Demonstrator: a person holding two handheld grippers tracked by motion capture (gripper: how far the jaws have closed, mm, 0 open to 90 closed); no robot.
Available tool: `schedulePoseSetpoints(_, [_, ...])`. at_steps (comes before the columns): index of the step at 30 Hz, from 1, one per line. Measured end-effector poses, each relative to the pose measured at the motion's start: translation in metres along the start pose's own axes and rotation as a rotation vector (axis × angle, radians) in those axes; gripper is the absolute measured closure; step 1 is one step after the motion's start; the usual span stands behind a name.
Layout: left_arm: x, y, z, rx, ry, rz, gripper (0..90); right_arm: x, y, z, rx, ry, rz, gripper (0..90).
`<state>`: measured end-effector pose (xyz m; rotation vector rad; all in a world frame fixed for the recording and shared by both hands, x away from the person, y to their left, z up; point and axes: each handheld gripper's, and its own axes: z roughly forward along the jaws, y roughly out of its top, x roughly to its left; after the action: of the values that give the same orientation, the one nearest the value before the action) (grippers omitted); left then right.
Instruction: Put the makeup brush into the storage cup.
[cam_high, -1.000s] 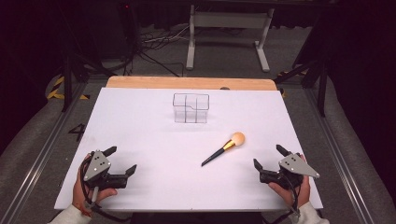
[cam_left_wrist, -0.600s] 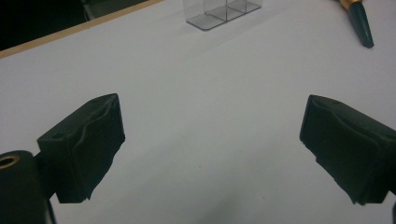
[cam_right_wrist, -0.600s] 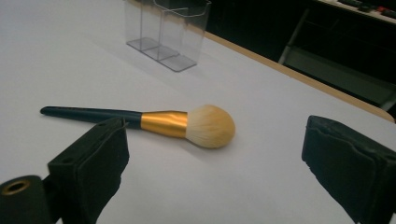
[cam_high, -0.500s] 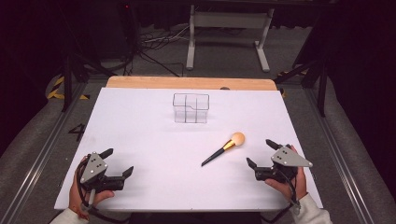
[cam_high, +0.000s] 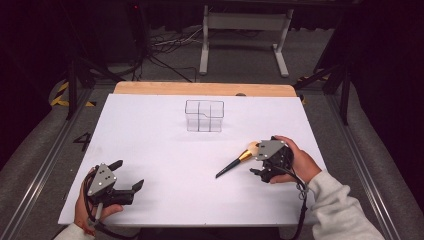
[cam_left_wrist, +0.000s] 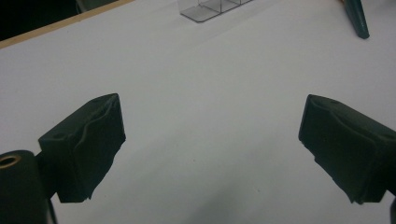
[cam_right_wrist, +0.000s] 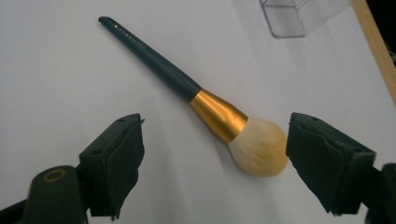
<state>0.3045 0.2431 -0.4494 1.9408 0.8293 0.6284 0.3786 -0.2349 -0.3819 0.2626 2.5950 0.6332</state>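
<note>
Makeup brush (cam_right_wrist: 205, 100): laid flat at frame centre, bristle head between the closing, untouching jaws of the right gripper (cam_right_wrist: 212, 154). Left gripper (cam_high: 131, 176): lower left, jaws spread wide, nothing held.

I see the makeup brush (cam_high: 239, 160) lying flat on the white table surface, right of centre and nearer my side, well apart from anything else on the sheet. It has a slim dark teal handle, a shiny gold ferrule (cam_right_wrist: 218, 116) and a rounded puff of pale cream bristles (cam_right_wrist: 260, 148). In the high view it lies on a diagonal, with the handle tip pointing towards me and to the left and the bristle head at the far right end; the bristles look clean and full.
</note>
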Motion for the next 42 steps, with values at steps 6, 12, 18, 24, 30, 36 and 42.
schedulePoseSetpoints(6, [0.001, -0.001, 0.001, 0.007, -0.007, -0.002, 7.5, -0.016, 0.023, 0.013, 0.114, 0.08, -0.119, 20.6])
schedulePoseSetpoints(12, [0.001, -0.002, 0.001, 0.012, -0.016, -0.005, 7.6, -0.021, 0.042, 0.04, 0.262, 0.193, -0.233, 23.1])
schedulePoseSetpoints(18, [0.002, -0.003, 0.0, 0.012, -0.026, -0.011, 7.6, -0.028, 0.049, 0.066, 0.362, 0.262, -0.277, 28.3])
schedulePoseSetpoints(24, [0.002, -0.004, 0.0, 0.018, -0.039, -0.009, 7.6, -0.035, 0.05, 0.079, 0.444, 0.279, -0.327, 30.8])
schedulePoseSetpoints(30, [0.002, -0.004, 0.001, 0.023, -0.046, -0.017, 7.6, -0.032, 0.05, 0.089, 0.473, 0.309, -0.374, 41.7])
schedulePoseSetpoints(36, [0.002, -0.004, 0.001, 0.025, -0.054, -0.016, 7.6, -0.034, 0.048, 0.091, 0.478, 0.331, -0.375, 51.7])
schedulePoseSetpoints(42, [0.002, -0.004, 0.001, 0.027, -0.057, -0.015, 7.6, -0.035, 0.046, 0.089, 0.475, 0.371, -0.359, 62.3])
